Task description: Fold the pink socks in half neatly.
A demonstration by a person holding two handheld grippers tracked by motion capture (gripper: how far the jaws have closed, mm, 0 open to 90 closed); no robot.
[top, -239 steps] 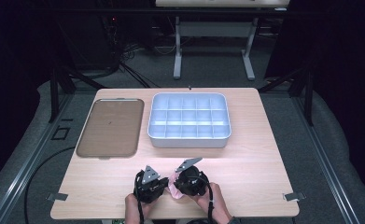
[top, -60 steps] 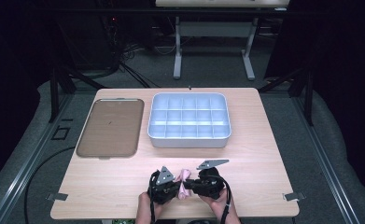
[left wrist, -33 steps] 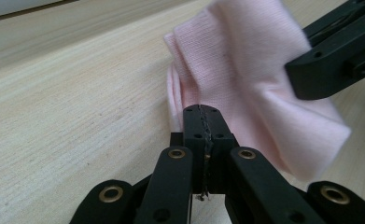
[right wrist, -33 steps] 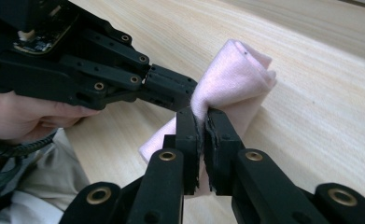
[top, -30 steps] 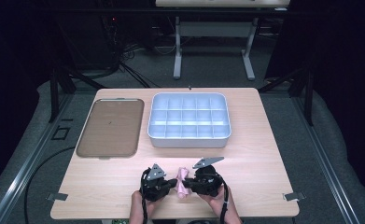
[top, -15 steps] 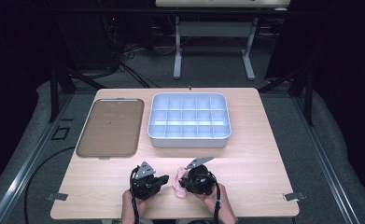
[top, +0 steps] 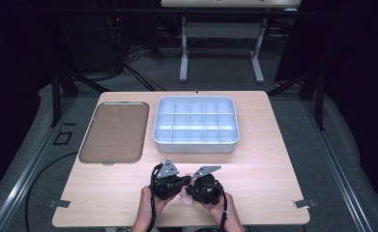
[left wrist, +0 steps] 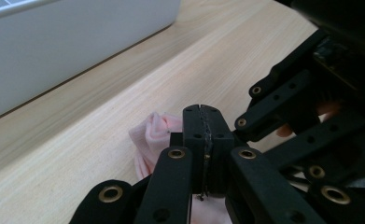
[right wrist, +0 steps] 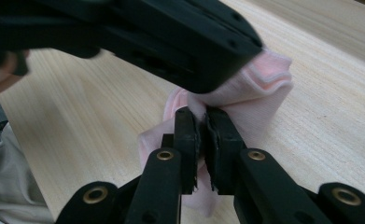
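Note:
A small pink cloth (top: 185, 196) lies bunched between my two grippers near the table's front edge. My left gripper (top: 178, 185) is shut, and its closed jaws (left wrist: 203, 116) pinch a fold of the pink cloth (left wrist: 150, 135). My right gripper (top: 191, 189) faces it from the right, shut on the same cloth; in the right gripper view its tips (right wrist: 202, 116) clamp the fabric (right wrist: 259, 93) just below the left gripper's black body (right wrist: 171, 32). The cloth is lifted a little off the wood between them.
A white divided bin (top: 195, 145) stands at the middle back, and its wall (left wrist: 68, 42) is near in the left gripper view. A flat brown tray (top: 114, 130) lies to its left. Bare wood table (top: 273, 183) stretches to the right.
Half a second ago the left gripper was farther left, apart from the right one. It has come back right and up, close against the right gripper, which has stayed in place.

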